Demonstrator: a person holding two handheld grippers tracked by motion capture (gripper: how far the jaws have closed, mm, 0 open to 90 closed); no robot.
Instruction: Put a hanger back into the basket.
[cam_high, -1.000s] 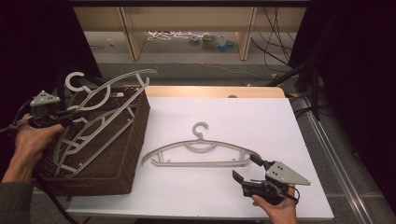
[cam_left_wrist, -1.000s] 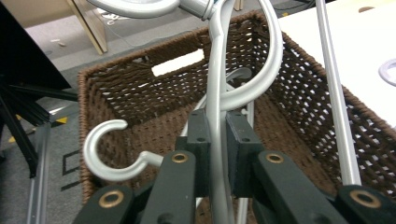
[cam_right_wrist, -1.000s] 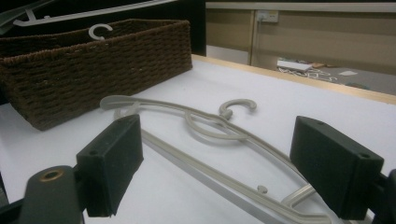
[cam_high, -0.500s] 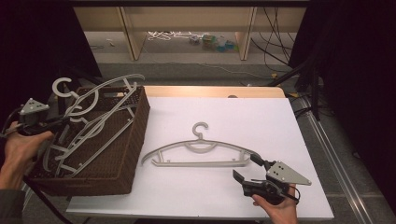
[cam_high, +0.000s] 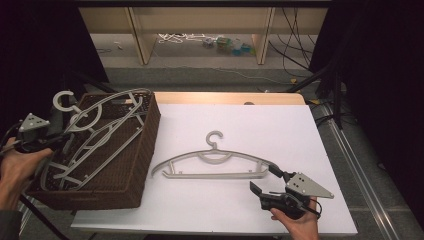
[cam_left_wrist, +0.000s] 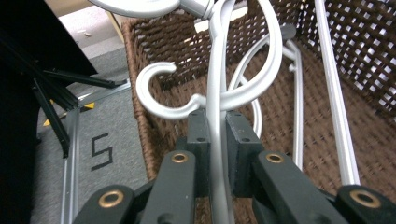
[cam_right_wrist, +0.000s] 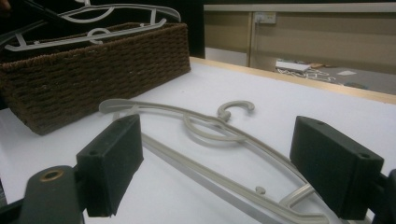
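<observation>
At the far left of the high view, the person's left hand (cam_high: 17, 170) holds the left gripper (cam_high: 56, 141) beside the outer edge of a brown wicker basket (cam_high: 142, 150), with its grey three-cornered plate (cam_high: 33, 122) on top. In the left gripper view the two black jaws are clenched on the thin bar of a grey plastic hanger (cam_left_wrist: 215, 93), which runs up between the pads; a hook (cam_left_wrist: 156, 91) curls off to the left just above the jaw tips, over the basket's woven rim. That held hanger (cam_high: 107, 107) is tilted, its hook (cam_high: 64, 100) poking out past the basket's left rim and its far shoulder resting near the basket's far corner. More grey hangers (cam_high: 85, 160) lie beneath it inside the basket, crossing one another, and I cannot tell exactly how many. The basket stands at the left end of the white table top (cam_high: 280, 125), partly overhanging its edge. Near the middle of the table a single grey hanger (cam_high: 215, 162) lies flat, hook pointing away from the person, well apart from the basket. At the right, near the table's front edge, the right hand (cam_high: 297, 225) holds the right gripper (cam_high: 264, 181), its jaws spread wide and empty. One jaw sits just beside the hanger's right end. In the right gripper view the flat hanger (cam_right_wrist: 219, 140) lies between and beyond the open pads, with the basket (cam_right_wrist: 88, 70) behind at the left.
</observation>
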